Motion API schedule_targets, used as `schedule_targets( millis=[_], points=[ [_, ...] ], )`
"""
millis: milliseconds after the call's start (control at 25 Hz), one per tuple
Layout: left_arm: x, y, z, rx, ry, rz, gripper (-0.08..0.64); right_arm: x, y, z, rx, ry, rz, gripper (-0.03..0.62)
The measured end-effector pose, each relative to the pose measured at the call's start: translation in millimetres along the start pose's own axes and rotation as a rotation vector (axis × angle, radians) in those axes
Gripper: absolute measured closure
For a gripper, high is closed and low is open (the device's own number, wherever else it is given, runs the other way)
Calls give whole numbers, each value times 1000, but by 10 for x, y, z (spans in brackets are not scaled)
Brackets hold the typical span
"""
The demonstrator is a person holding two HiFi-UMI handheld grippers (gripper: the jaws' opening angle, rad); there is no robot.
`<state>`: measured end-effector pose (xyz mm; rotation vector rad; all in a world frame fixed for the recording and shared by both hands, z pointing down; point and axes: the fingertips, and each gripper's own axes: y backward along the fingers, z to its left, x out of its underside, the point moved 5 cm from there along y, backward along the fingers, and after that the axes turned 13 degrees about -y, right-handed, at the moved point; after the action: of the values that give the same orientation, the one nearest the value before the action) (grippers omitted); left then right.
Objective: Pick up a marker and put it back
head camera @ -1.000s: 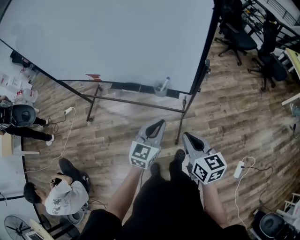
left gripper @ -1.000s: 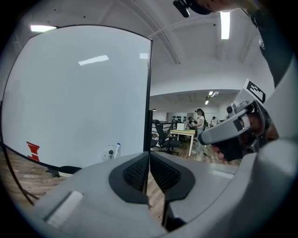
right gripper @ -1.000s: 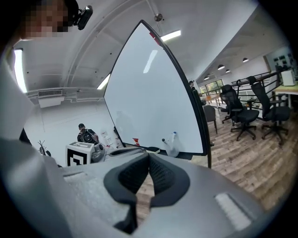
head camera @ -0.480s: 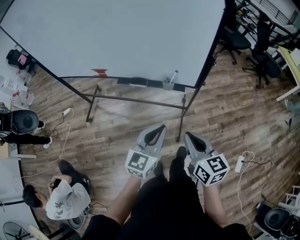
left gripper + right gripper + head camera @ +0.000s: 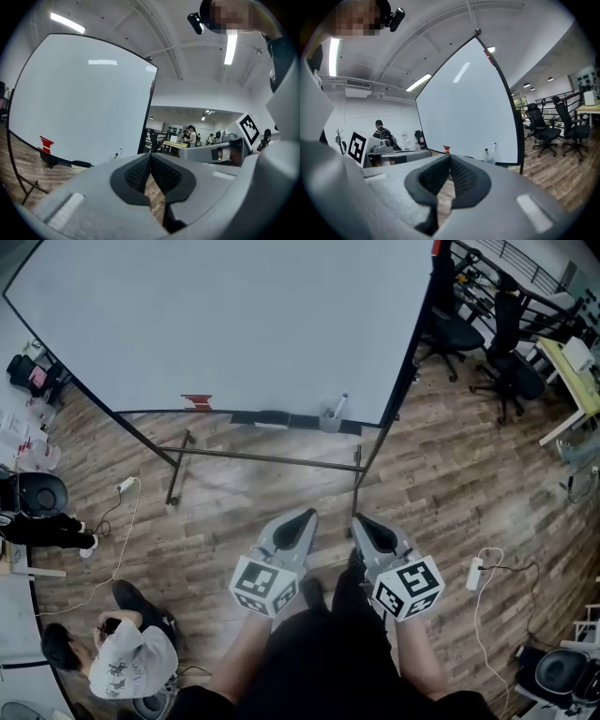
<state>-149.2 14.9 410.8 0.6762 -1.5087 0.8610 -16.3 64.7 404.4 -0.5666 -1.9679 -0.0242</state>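
We hold the grey left gripper [image 5: 302, 519] and the grey right gripper [image 5: 362, 523] side by side, well back from the big white board on its black metal stand [image 5: 234, 324]. Each gripper has its jaws pressed together at the tips, with nothing between them. The thin pale marker [image 5: 337, 406] stands tilted in a small clear cup [image 5: 328, 421] on the board's bottom ledge, near the board's right end in the head view. A flat black eraser [image 5: 274, 417] lies on the same ledge, nearer the board's middle. A small red thing [image 5: 197, 401] sits at the board's bottom edge, further left. The brown wooden floor [image 5: 450, 474] runs under the board.
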Motion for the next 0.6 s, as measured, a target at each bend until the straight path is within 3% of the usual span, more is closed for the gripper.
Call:
schedule_targets(
  millis=[280,600],
  points=[
    [53,67,-28,4,25,38,549,73,59,165,-64,58,17,589],
    [129,59,-68,3,25,72,549,103,128,151,-59,62,17,589]
  ],
)
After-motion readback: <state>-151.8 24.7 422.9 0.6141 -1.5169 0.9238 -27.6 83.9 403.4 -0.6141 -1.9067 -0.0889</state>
